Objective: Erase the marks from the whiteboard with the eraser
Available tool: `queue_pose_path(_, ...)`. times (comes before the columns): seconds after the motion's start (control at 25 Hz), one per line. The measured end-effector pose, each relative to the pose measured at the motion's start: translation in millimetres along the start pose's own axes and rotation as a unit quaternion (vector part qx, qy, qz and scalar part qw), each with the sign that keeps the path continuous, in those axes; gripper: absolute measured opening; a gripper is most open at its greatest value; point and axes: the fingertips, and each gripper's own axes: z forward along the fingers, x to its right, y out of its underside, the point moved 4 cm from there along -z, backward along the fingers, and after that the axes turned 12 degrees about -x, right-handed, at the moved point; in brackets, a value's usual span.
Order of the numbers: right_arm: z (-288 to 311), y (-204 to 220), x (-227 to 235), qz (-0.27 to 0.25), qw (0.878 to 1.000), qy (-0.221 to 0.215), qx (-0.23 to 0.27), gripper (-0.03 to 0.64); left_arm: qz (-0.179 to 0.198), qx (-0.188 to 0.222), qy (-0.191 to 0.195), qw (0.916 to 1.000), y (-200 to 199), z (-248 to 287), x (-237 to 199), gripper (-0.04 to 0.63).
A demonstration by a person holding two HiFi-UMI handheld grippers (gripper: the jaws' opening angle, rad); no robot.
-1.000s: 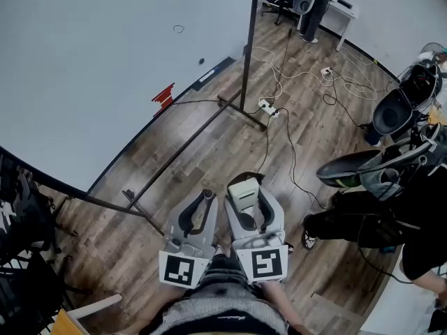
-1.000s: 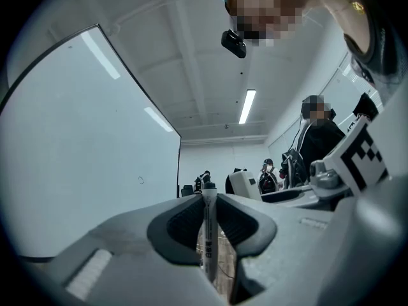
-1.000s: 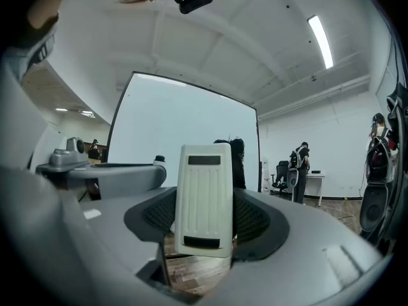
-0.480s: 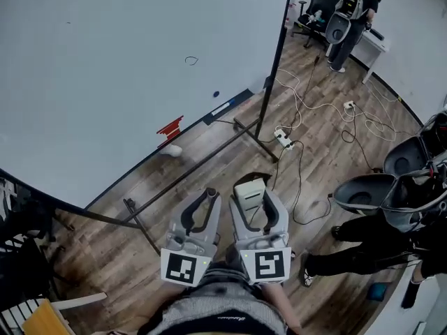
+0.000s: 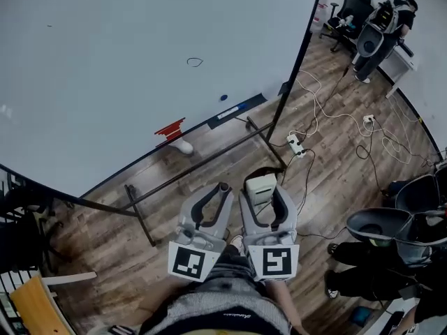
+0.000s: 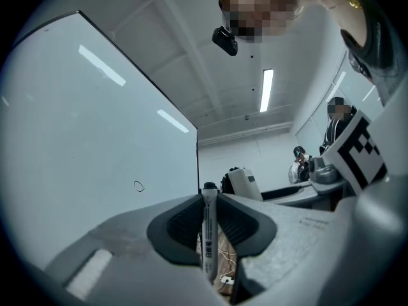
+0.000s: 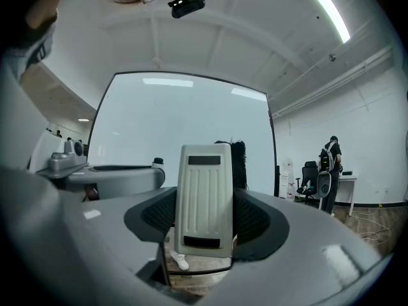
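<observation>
The whiteboard (image 5: 126, 68) on its black stand fills the upper left of the head view, with a small drawn loop mark (image 5: 195, 62) and a dark dot (image 5: 223, 98) on it. The loop mark (image 6: 139, 185) shows again in the left gripper view. My left gripper (image 5: 222, 189) is shut on a black-capped marker (image 6: 209, 234) that stands upright between its jaws. My right gripper (image 5: 264, 187) is shut on the pale ribbed eraser (image 7: 204, 199), which also shows as the eraser (image 5: 260, 187) in the head view. Both grippers are held close to my body, well short of the board.
The board's black stand legs (image 5: 195, 166) cross the wooden floor. A power strip (image 5: 296, 145) and loose cables (image 5: 335, 117) lie at the right. A person (image 5: 380, 37) stands by office chairs far right. Black seats (image 5: 391, 229) sit low right, a wooden chair (image 5: 35, 302) low left.
The view has swung toward the whiteboard, which now fills more of the frame; the marks sit nearer the centre. Both grippers keep their hold and stay side by side.
</observation>
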Motion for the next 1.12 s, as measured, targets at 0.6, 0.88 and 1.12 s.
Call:
queue_pose_path(0.6, 88.1, 4.8, 42.7, 0.001, 0.999, -0.03, -0.011, 0.262, -0.014, -0.002, -0.089, 0.9959, 13.1, 55.5, -62.6, 0.077)
queue_pose_path(0.88, 166.6, -22.4, 40.7, -0.011, 0.999, -0.049, 0.004, 0.262, -0.012, 0.006, -0.098, 0.9951, 9.6, 98.5, -123.9, 0.077)
queue_pose_path(1.12, 225.8, -46.4, 31.0, -0.018, 0.998, -0.064, 0.012, 0.262, -0.001, 0.008, -0.104, 0.9945, 2.2, 123.6, -172.7, 0.077)
